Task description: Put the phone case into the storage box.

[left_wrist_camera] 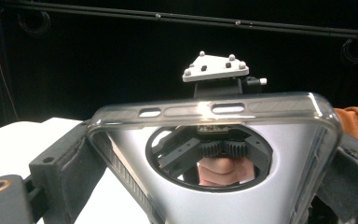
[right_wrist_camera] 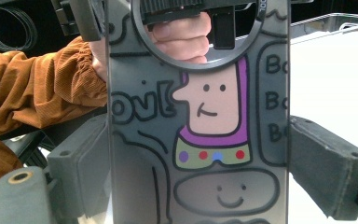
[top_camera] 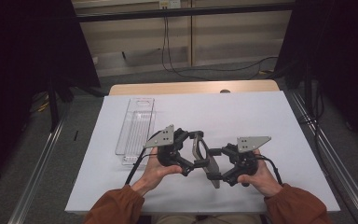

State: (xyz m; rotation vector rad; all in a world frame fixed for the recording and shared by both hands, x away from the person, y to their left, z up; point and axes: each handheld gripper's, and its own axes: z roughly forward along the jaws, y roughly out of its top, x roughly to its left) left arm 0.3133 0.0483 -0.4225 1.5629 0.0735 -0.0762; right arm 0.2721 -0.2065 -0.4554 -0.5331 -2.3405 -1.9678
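A translucent grey phone case (top_camera: 204,156) with a round cut-out is held on edge above the table between both grippers. My left gripper (top_camera: 199,150) is shut across its far end; in the left gripper view the case (left_wrist_camera: 205,200) spans the padded jaws of the left gripper (left_wrist_camera: 209,186). My right gripper (top_camera: 215,164) is shut across its near end. In the right gripper view the case (right_wrist_camera: 135,154) shows a cartoon figure in purple and green, clamped at both edges by the right gripper (right_wrist_camera: 205,158). A hand shows through the cut-out.
A clear plastic tray (top_camera: 135,128) lies lengthwise on the left part of the white table top (top_camera: 251,112). A wooden edge runs along the table's far side. Dark curtains and floor cables surround the table.
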